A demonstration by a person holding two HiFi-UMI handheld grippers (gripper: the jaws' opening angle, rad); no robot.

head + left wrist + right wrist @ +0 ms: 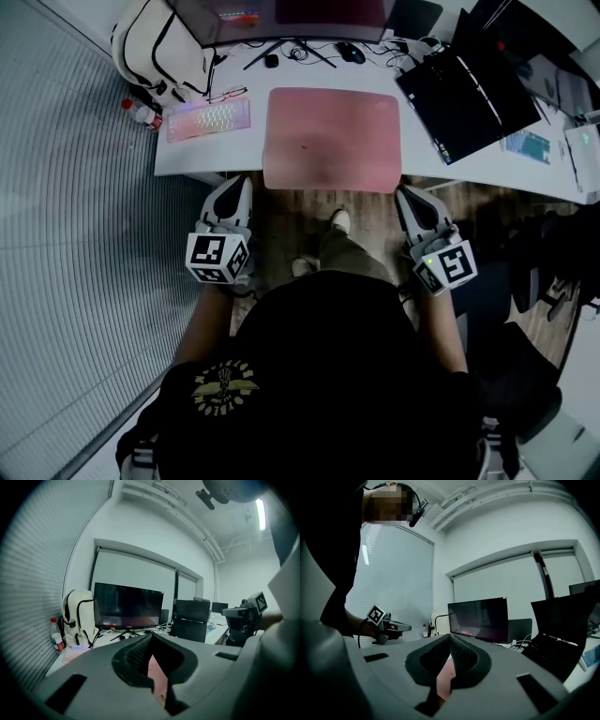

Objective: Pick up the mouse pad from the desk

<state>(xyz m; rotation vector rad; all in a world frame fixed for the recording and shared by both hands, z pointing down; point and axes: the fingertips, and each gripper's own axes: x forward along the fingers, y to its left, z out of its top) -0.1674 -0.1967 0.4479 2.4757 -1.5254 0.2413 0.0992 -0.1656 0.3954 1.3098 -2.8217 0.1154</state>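
Note:
A pink mouse pad lies flat on the white desk, its near edge hanging slightly over the desk's front. My left gripper is shut and empty, just short of the pad's near left corner. My right gripper is shut and empty too, by the near right corner. In the left gripper view the closed jaws point at the desk, with a strip of the pad showing below them. The right gripper view shows the same: closed jaws and a strip of pad.
A lit keyboard, a bottle and a white backpack sit left of the pad. A monitor and mouse are behind it, an open laptop to its right. Window blinds run along the left.

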